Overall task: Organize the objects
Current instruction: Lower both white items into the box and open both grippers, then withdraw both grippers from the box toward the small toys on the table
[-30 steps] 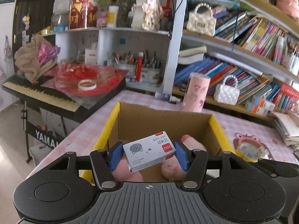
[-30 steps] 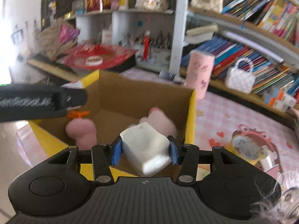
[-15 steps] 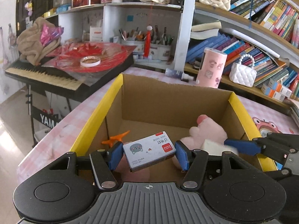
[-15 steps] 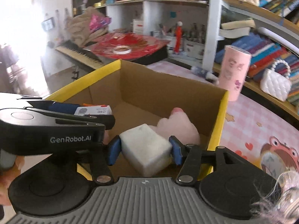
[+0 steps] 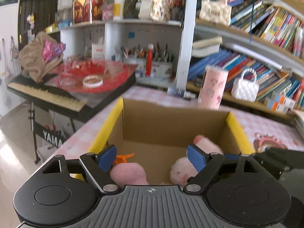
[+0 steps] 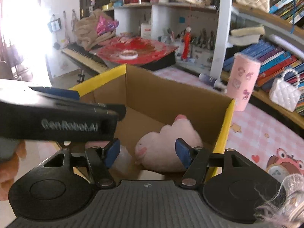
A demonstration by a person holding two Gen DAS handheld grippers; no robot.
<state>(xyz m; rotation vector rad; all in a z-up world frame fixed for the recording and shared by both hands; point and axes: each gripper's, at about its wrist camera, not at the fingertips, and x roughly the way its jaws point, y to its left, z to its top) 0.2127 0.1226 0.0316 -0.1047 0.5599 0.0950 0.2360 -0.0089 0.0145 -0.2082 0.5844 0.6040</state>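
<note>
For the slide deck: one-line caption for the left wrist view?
Left gripper, fingers opening and empty, over the cardboard box holding pink plush toys.

Left gripper (image 5: 151, 156): black ribbed housing, two round caps, blue pads, silver pivot screws. Right gripper (image 6: 148, 151): identical build. White "GenRobot.AI" lettering marks the left gripper's side.

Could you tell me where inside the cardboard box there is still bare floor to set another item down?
The cardboard box has bare floor along its far wall, behind the orange toy and left of the pink plush. The near half is crowded: plush pieces fill it, with the opening left gripper and right gripper above, nothing between their fingers.
</note>
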